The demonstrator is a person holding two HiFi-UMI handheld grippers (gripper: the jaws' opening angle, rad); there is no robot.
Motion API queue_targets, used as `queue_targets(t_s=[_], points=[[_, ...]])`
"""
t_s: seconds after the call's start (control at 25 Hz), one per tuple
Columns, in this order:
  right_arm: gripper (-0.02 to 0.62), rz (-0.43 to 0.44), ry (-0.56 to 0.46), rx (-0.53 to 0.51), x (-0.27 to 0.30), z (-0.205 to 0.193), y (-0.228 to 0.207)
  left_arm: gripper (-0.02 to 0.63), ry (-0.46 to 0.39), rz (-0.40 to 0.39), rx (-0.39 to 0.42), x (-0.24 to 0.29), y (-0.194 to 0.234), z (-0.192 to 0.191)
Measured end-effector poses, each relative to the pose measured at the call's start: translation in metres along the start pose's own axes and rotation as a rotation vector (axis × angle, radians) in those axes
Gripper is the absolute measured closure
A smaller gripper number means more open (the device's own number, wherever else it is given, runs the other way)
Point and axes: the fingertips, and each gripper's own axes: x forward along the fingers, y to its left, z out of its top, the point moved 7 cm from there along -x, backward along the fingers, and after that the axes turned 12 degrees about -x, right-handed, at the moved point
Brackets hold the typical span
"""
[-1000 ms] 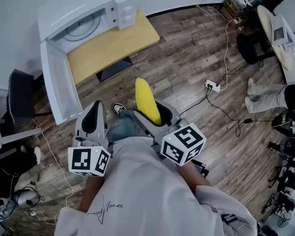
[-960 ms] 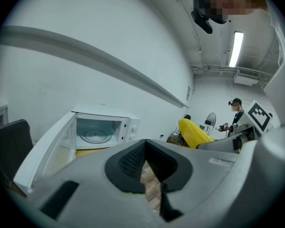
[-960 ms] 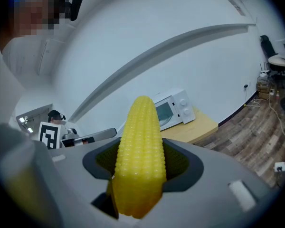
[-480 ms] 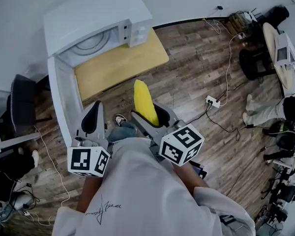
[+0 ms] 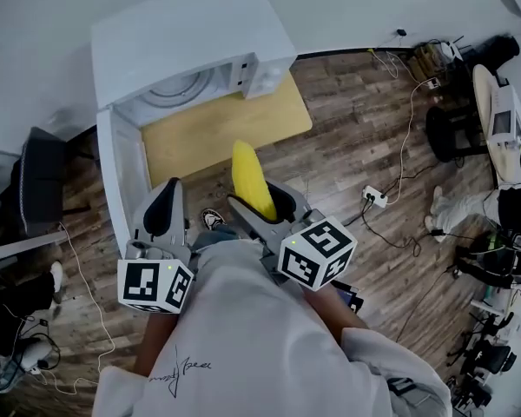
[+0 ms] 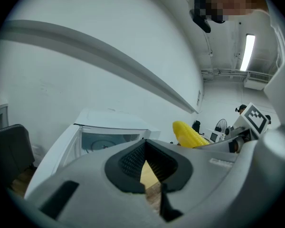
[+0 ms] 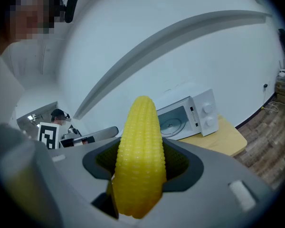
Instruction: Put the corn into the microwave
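A yellow corn cob (image 5: 250, 179) stands tilted up and forward out of my right gripper (image 5: 262, 205), which is shut on its lower half; in the right gripper view the corn (image 7: 140, 146) fills the space between the dark pads. The white microwave (image 5: 191, 42) sits ahead on a light wooden table (image 5: 234, 129), its door (image 5: 122, 181) swung open to the left, the glass turntable (image 5: 182, 88) showing inside. My left gripper (image 5: 162, 211) hovers beside the right one, shut with nothing held. Its own view shows the microwave (image 6: 109, 137) ahead and the corn (image 6: 187, 133) to the right.
A black chair (image 5: 35, 185) stands left of the open door. A power strip (image 5: 373, 198) and cables lie on the wooden floor to the right. Farther right are a round table (image 5: 504, 94) and assorted equipment. My shoe (image 5: 213, 219) shows between the grippers.
Both grippers have travelled forward toward the microwave, which now sits closer and more central in the head view. The corn stays clamped in the right gripper.
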Motion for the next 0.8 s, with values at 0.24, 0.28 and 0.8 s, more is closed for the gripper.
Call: queue_targets(t_s=[0.24,0.28,0.8], points=[[0.339,0.030,0.034,-0.012,0.026,0.011,0.001,0.618,0.001,0.018,-0.024,0.006,0.016,0.008],[0.339,0.032,0.035,-0.016,0.030,0.012,0.001,0.618,0.002,0.014,-0.019,0.008,0.017,0.010],[0.339,0.068,0.096,-0.053,0.065,0.012,-0.006,0.618,-0.006,0.076,-0.037,0.005,0.032,0.010]])
